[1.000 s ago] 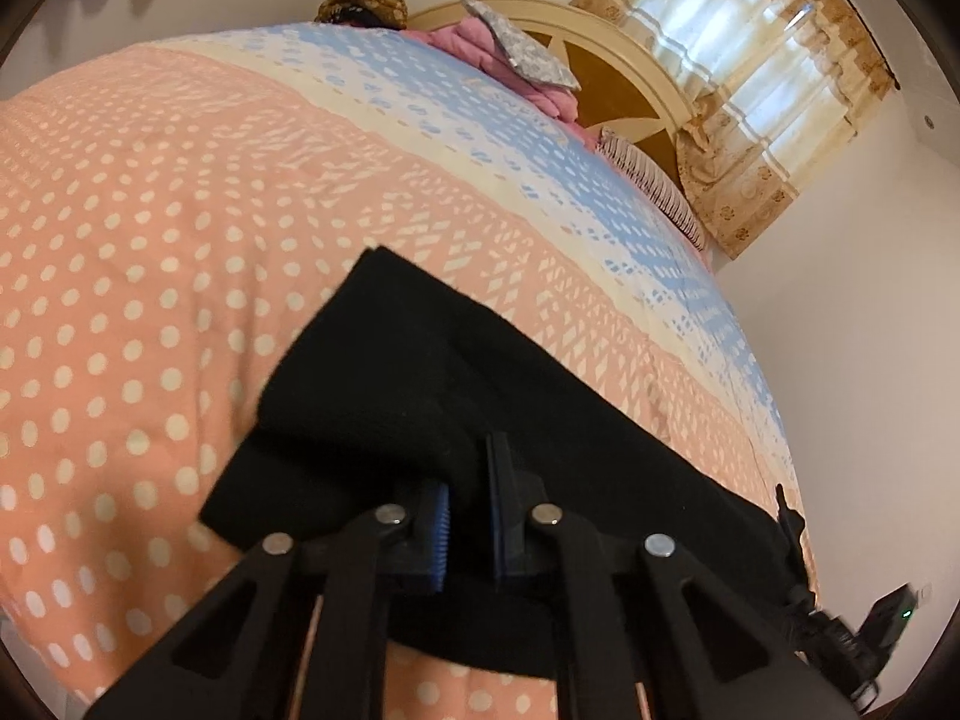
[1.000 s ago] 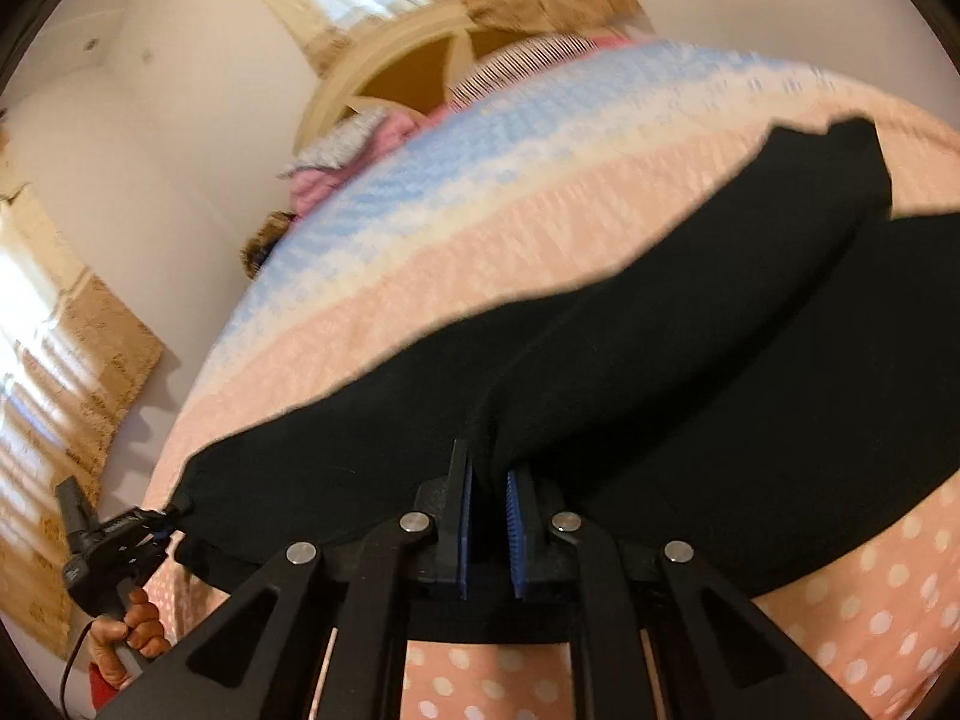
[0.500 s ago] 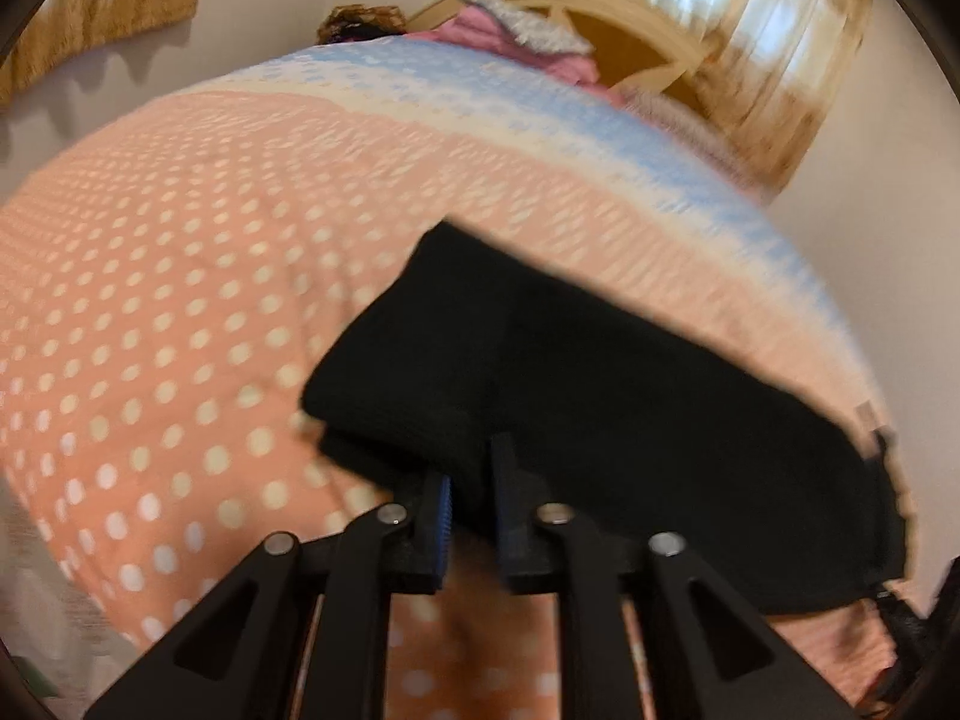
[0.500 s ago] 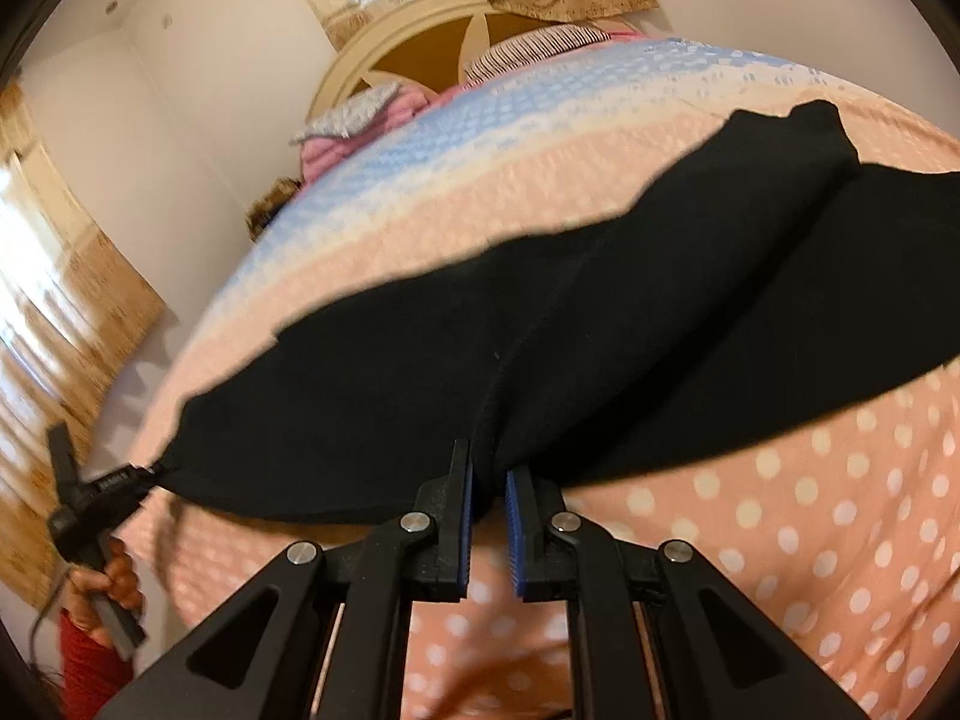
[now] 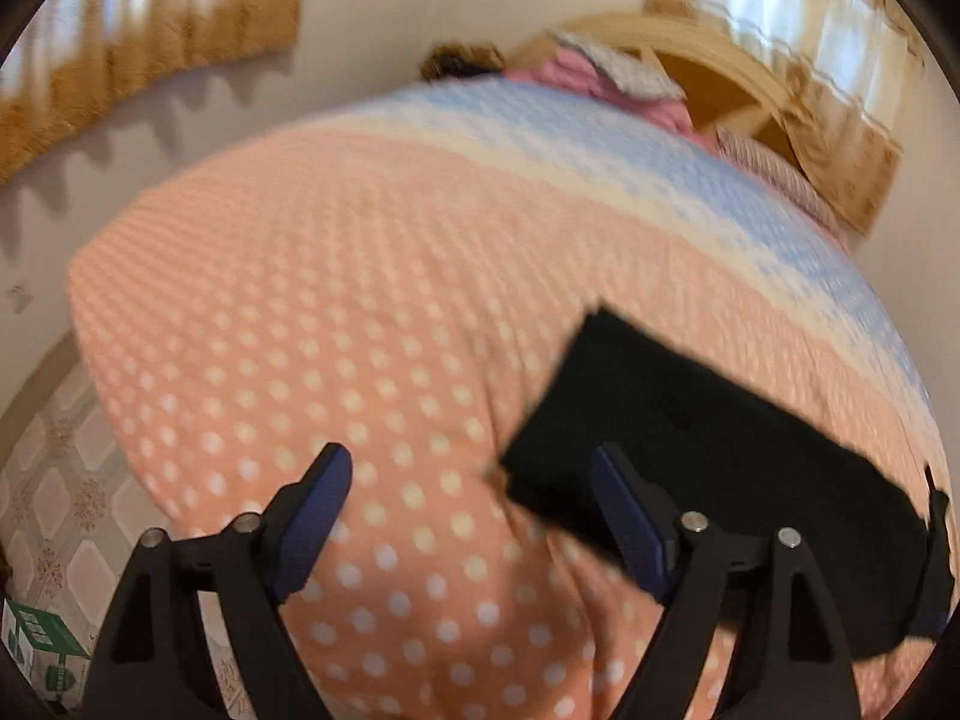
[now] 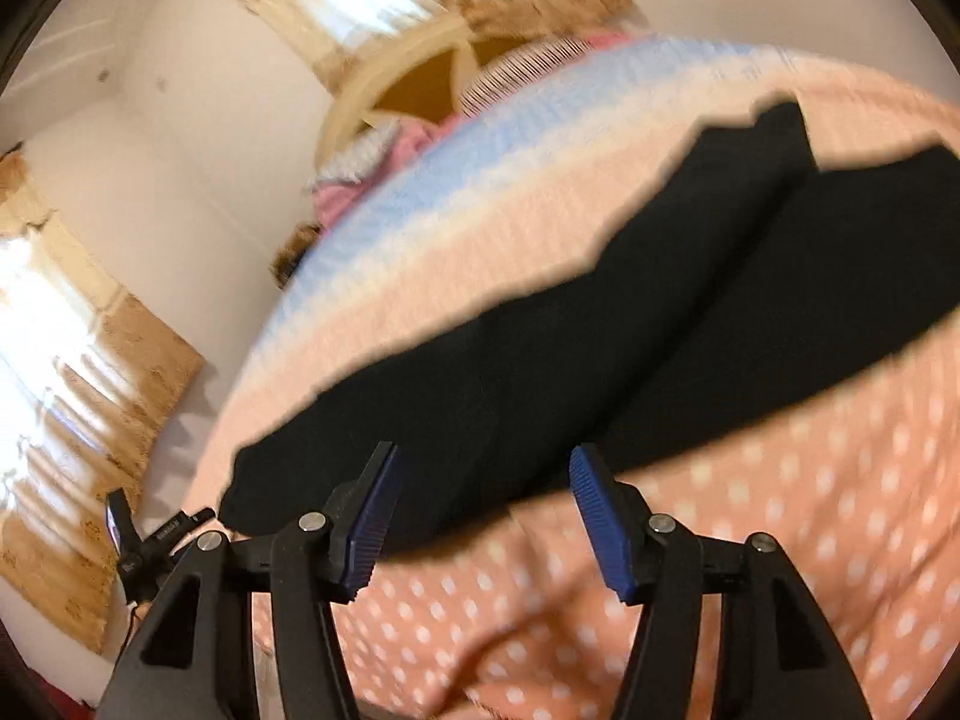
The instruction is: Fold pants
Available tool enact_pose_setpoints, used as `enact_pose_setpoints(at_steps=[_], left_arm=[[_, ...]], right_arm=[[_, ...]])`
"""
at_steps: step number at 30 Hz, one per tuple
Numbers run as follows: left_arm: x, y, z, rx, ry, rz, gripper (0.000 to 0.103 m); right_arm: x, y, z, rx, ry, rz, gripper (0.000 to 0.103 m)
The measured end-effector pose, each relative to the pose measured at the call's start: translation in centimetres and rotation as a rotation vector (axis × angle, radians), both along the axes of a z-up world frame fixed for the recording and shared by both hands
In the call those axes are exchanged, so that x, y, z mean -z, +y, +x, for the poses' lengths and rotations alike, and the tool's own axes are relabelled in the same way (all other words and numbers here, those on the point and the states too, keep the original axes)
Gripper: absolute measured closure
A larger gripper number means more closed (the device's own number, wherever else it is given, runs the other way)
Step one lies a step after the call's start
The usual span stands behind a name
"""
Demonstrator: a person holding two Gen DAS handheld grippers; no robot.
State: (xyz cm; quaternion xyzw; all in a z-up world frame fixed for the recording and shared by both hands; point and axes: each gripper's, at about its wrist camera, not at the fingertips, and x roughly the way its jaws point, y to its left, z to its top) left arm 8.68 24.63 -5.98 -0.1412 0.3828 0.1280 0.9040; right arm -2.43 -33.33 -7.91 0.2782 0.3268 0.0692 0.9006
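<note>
Black pants (image 5: 708, 444) lie folded lengthwise on the peach polka-dot bedspread (image 5: 336, 312), at the right in the left wrist view. My left gripper (image 5: 474, 510) is open and empty, its right finger just at the pants' near end. In the right wrist view the pants (image 6: 600, 330) stretch across the bed as a long dark strip. My right gripper (image 6: 480, 504) is open and empty, hovering at the pants' near edge. Both views are motion-blurred.
The bedspread (image 6: 780, 570) has blue and cream bands toward the headboard (image 5: 708, 60), where pink bedding and pillows (image 5: 600, 72) are piled. Curtains (image 6: 72, 360) hang on the walls. A green box (image 5: 42, 642) sits on the tiled floor beside the bed.
Both grippers let go of the pants and opened wide. The lifted fold now lies flat on the bed. The left gripper swung left and back; the right pulled back slightly.
</note>
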Motion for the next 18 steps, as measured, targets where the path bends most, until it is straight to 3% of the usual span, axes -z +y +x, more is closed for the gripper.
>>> enact_pose_setpoints(at_steps=[3,7,13,15,18], left_arm=[[-1.8,-3.1,0.4,0.1,-0.076,0.082,0.019],[-2.1,-8.8,2.0,0.249,-0.117,0.182,0.019],[2.0,-12.4,4.4,0.314,0.009,0.111,0.019],[3.9,-12.4,4.4,0.303,0.073,0.126,0.019],[4.2,-12.7,3.6,0.302,0.032,0.151,0.018]], right_arm=[[-2.3,1.7,2.7,-0.085,-0.069,-0.074,0.043],[-3.6,6.6,9.1,-0.255,-0.113,-0.151,0.043],[-0.2,14.6,17.8,-0.464,0.003,-0.188,0.043],[1.1,16.4,18.4,-0.511,0.045,-0.222,0.043],[2.7,17.8,17.4,-0.568,0.089,-0.236,0.043]])
